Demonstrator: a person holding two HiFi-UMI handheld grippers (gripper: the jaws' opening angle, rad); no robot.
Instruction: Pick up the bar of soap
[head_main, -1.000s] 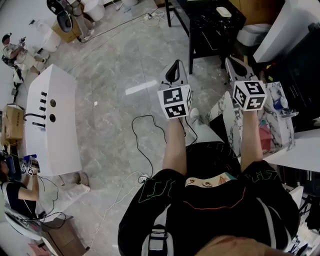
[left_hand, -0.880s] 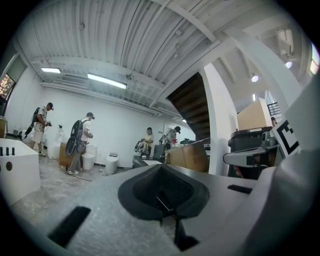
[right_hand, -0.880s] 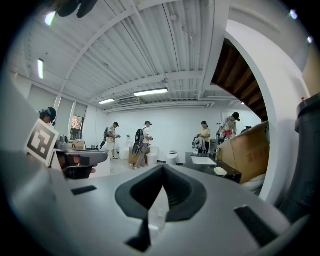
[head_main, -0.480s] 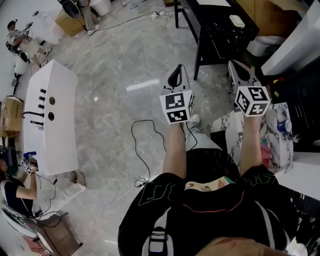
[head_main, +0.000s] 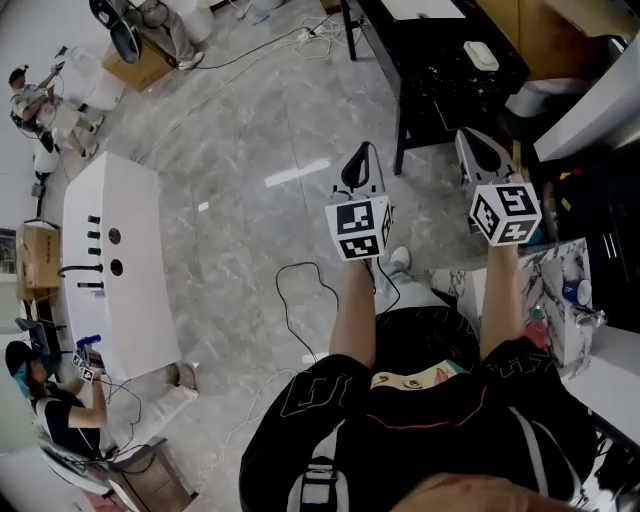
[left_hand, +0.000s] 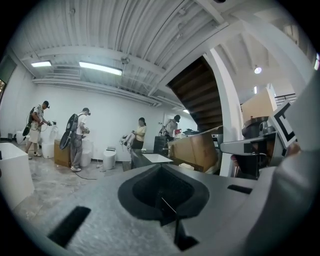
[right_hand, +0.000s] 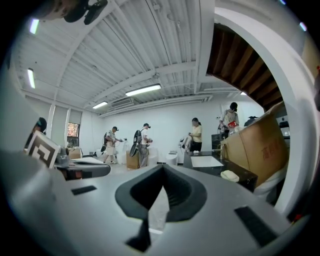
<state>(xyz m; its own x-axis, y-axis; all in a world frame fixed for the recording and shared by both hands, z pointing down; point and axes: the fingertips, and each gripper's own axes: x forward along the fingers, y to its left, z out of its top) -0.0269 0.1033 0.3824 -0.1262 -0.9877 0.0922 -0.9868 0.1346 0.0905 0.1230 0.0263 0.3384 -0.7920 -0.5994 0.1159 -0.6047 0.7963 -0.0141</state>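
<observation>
The bar of soap (head_main: 481, 55) is a pale rounded block lying on a black table (head_main: 440, 85) at the top right of the head view. In the right gripper view the soap (right_hand: 230, 175) lies ahead and to the right on that table. My left gripper (head_main: 358, 162) is held level over the floor, well short of the table, with its jaws shut and nothing in them. The right gripper (head_main: 481, 148) is level beside it near the table's near edge, also shut and empty. Both are apart from the soap.
A white sheet (head_main: 425, 8) lies on the table's far end. A white cabinet (head_main: 110, 270) stands on the marble floor at the left. A marbled counter (head_main: 560, 300) is at my right, and a black cable (head_main: 300, 300) trails at my feet. Several people work at the far wall.
Both grippers have been carried forward together toward the black table. The table and soap now sit nearer and lower in the head view. Jaws stayed shut.
</observation>
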